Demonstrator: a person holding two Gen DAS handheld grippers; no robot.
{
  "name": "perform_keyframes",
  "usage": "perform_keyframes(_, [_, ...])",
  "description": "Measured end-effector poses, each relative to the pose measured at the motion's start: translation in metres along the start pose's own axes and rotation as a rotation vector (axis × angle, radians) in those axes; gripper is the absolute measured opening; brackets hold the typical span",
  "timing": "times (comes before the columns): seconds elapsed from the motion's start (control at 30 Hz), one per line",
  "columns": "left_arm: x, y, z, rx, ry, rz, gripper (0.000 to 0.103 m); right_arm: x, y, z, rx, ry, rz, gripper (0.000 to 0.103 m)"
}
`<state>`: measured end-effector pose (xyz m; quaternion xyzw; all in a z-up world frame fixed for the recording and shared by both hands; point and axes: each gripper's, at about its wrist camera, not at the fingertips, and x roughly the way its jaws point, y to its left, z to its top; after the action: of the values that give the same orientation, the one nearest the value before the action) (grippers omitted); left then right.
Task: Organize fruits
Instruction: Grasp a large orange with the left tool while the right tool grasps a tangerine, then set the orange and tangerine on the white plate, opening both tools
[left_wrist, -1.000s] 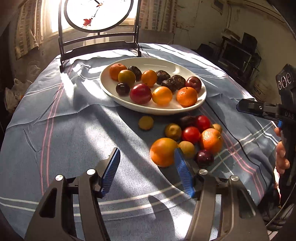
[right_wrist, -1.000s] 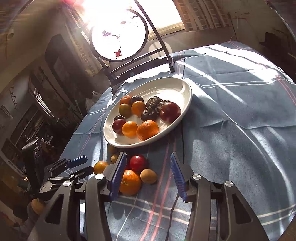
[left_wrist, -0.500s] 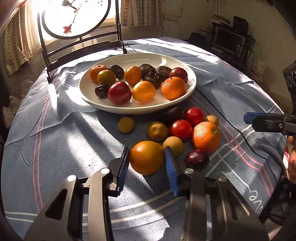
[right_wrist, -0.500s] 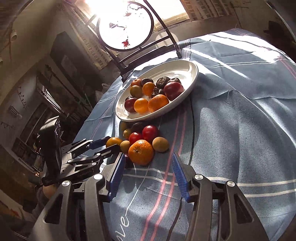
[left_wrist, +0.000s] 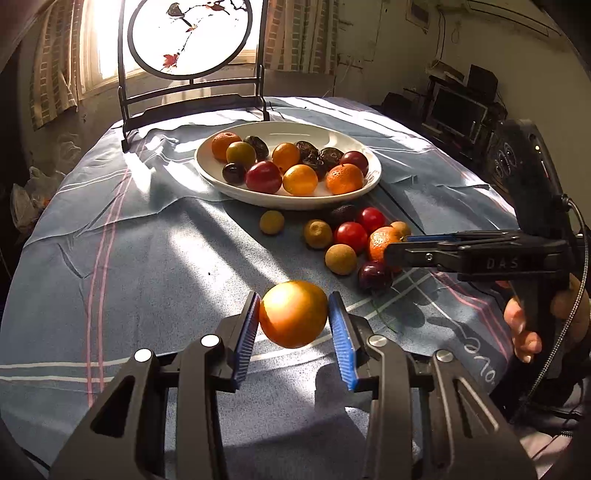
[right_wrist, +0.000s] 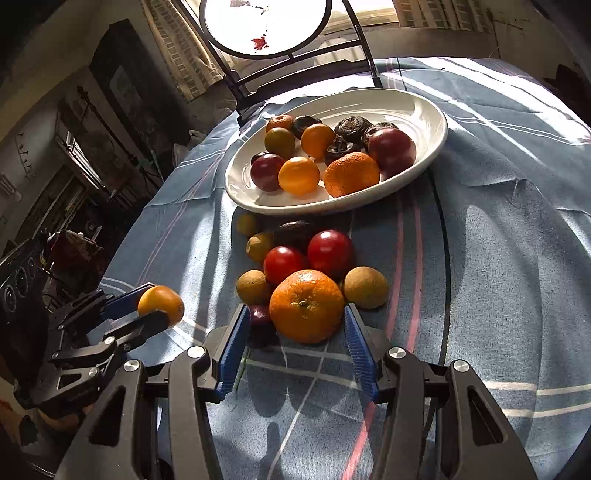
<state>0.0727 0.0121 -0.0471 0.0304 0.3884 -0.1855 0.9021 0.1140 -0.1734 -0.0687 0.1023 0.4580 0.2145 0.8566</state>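
Left gripper: jaws narrow, closed on the smooth orange fruit, both blue pads against its sides; the fruit hangs clear of the cloth, its shadow below it. In the last second the jaws closed in from wider.
Right gripper: jaws partly open around the big mandarin, a gap showing on each side, pads not pressing; the mandarin sits on the cloth.
Loose fruit: a cluster on the worktop just near of the plate, holding two red tomatoes, several small tan-brown round fruits, a dark plum beside the left pad of the right gripper, and a dark wrinkled fruit close to the plate's rim.
Plate: white, oval, toward the far side of the worktop, carrying oranges, red and dark plums, a greenish fruit and dark wrinkled fruits; its far right part is bare.
Worktop: round, covered in a blue cloth with white and pink stripes, sunlit in bands.
Far edge: a dark chair back with a round painted panel, lit from the window behind.
Person: a hand grips the right gripper's handle at the right edge of the left wrist view.
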Motion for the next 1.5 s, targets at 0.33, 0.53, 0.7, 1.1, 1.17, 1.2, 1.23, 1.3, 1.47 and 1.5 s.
perform_keyframes(0.33, [-0.006, 0.004, -0.002, -0.026, -0.027, -0.012, 0.037, -0.009, 0.000, -0.003, 0.010, -0.024, 0.034, 0.043])
perform_keyframes(0.53, [-0.014, 0.003, 0.011, -0.037, -0.074, -0.018, 0.037, -0.051, -0.016, 0.007, 0.044, -0.127, 0.085, 0.043])
perform_keyframes(0.7, [-0.006, 0.007, 0.041, -0.035, -0.110, -0.006, 0.037, -0.064, -0.035, 0.039, 0.071, -0.176, 0.091, 0.043])
perform_keyframes(1.1, [0.079, 0.023, 0.137, -0.074, -0.089, 0.025, 0.039, -0.001, -0.035, 0.134, 0.047, -0.161, -0.011, 0.044])
perform_keyframes(1.17, [0.080, 0.028, 0.138, -0.112, -0.086, 0.011, 0.050, 0.002, -0.034, 0.137, 0.045, -0.171, -0.032, 0.047])
perform_keyframes(1.2, [0.075, 0.029, 0.137, -0.119, -0.102, 0.003, 0.056, 0.000, -0.032, 0.136, 0.042, -0.180, -0.020, 0.049])
perform_keyframes(1.23, [0.068, 0.028, 0.134, -0.111, -0.117, 0.007, 0.057, -0.005, -0.030, 0.133, 0.033, -0.189, -0.015, 0.049])
perform_keyframes(1.3, [0.054, 0.022, 0.124, -0.083, -0.129, 0.014, 0.059, -0.016, -0.027, 0.123, 0.012, -0.195, -0.011, 0.049])
perform_keyframes(1.47, [0.025, 0.003, 0.078, -0.019, -0.072, -0.036, 0.059, -0.047, -0.035, 0.079, 0.021, -0.209, 0.017, 0.053])
perform_keyframes(1.5, [0.021, -0.004, 0.068, 0.000, -0.060, -0.048, 0.059, -0.053, -0.038, 0.069, 0.032, -0.213, 0.019, 0.053])
